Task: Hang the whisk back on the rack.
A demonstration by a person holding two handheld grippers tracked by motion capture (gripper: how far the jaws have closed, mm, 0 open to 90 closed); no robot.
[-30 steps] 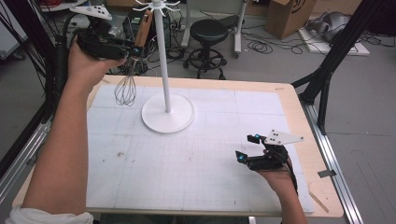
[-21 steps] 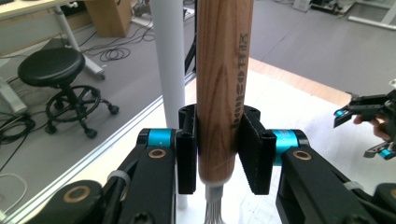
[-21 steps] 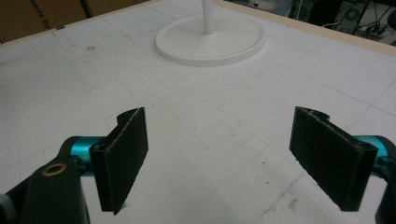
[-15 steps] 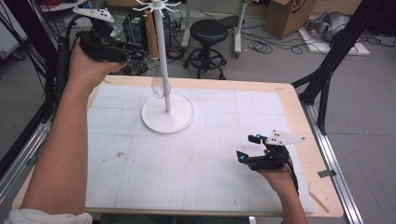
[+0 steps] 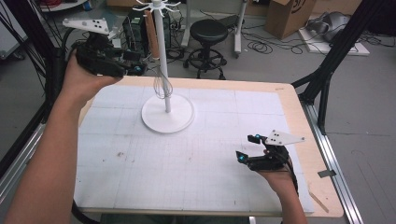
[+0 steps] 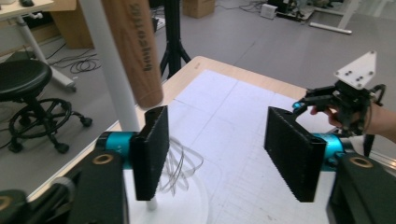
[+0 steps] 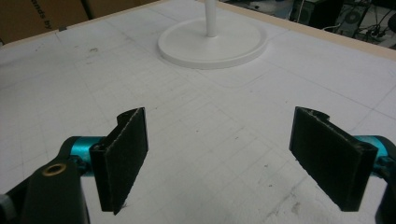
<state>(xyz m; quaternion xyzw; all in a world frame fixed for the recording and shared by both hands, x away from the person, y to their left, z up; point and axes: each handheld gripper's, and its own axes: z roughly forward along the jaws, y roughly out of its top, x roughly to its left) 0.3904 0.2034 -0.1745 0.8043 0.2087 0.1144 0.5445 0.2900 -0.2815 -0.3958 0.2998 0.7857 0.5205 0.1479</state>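
Observation:
A whisk with a wooden handle (image 5: 150,36) and wire loops (image 5: 162,85) hangs upright beside the white pole of a hook stand (image 5: 161,56), under its top hooks. My left gripper (image 5: 136,65) is held level just left of the whisk. Its jaws have just been opening, and in the left gripper view the left gripper (image 6: 219,149) stands open with nothing between the pads; the whisk handle (image 6: 133,46) hangs free above and behind the left pad. My right gripper (image 5: 248,148) rests open over the mat at the front right, its jaws (image 7: 233,158) empty.
The stand's round white base (image 5: 168,115) sits on a white gridded mat (image 5: 187,177) that covers the wooden table. A black stool (image 5: 208,35), cables and cardboard boxes stand on the floor beyond the far edge. Black frame legs flank the table on both sides.
The whisk has swung from left of the pole to right beside it. My left gripper's jaws have parted and let go of it. The right gripper has kept still.

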